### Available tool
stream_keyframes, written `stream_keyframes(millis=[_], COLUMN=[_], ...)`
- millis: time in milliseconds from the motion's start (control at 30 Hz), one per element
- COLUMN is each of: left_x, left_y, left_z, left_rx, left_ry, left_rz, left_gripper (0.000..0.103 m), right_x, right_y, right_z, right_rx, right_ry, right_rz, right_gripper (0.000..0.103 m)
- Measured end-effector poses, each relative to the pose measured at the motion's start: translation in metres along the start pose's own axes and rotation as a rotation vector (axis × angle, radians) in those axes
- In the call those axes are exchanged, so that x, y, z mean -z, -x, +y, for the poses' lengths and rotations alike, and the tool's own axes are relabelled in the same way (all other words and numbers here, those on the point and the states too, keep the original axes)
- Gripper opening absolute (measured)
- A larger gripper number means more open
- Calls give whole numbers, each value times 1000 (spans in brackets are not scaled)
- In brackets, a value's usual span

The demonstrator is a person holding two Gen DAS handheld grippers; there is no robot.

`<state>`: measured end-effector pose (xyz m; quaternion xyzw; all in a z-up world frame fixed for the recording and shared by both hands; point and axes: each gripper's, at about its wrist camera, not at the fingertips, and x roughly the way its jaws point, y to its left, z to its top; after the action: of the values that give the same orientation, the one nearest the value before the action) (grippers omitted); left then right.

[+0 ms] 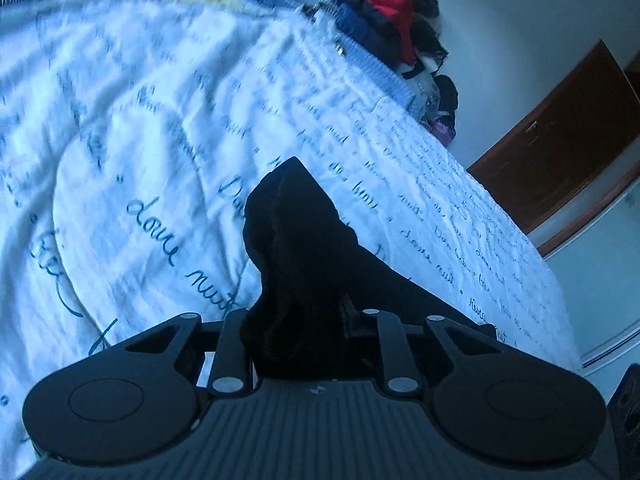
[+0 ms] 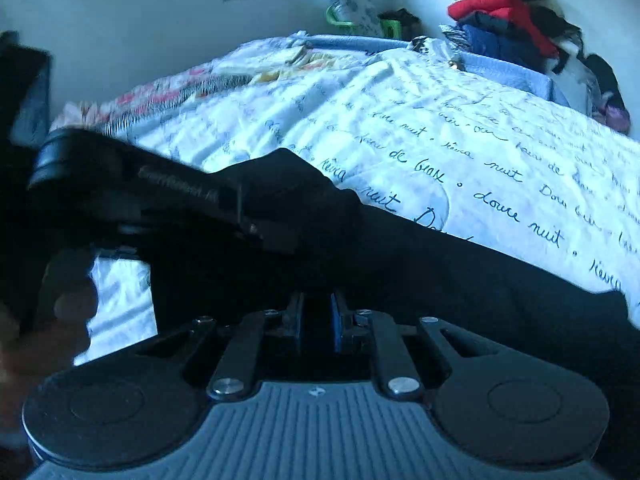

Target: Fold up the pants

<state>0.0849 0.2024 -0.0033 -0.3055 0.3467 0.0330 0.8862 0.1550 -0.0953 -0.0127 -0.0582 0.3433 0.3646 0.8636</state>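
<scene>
Black pants (image 1: 296,248) felt soft and limp; my left tool (image 1: 304,320) clenched a bunched edge, my right tool (image 2: 316,320) pinched another fold, over the bed (image 2: 440,128).

Pants (image 1: 304,248): black matt cloth, soft and creased. Bed sheet (image 1: 160,140): white woven cloth, wrinkled, printed with blue script. Left tool (image 1: 304,320) and right tool (image 2: 316,320): matt black plastic, ribbed housing, bright metal rivets. Door (image 1: 560,140): brown wood, smooth.

right tool (image 2: 316,322) pinches black pants (image 2: 460,280) over bedsheet (image 2: 440,128).
</scene>
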Motion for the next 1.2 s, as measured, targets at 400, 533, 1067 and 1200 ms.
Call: stream_keyframes(millis=[400, 533, 1067, 1200], left_x=[36, 51, 97, 108], left_y=[46, 59, 68, 63], left_z=[-93, -123, -218, -236], left_rx=[-38, -33, 143, 175], left_ry=[-194, -262, -458, -504], left_rz=[-161, -220, -218, -206], left_gripper=[25, 25, 26, 27], right_x=[6, 13, 48, 54], right_y=[58, 79, 169, 180], right_z=[-24, -37, -81, -95], right_rx=[-85, -98, 36, 77], right_ry=[-149, -204, -371, -407], right_rz=[-198, -269, -419, -439], right_gripper=[14, 14, 14, 14])
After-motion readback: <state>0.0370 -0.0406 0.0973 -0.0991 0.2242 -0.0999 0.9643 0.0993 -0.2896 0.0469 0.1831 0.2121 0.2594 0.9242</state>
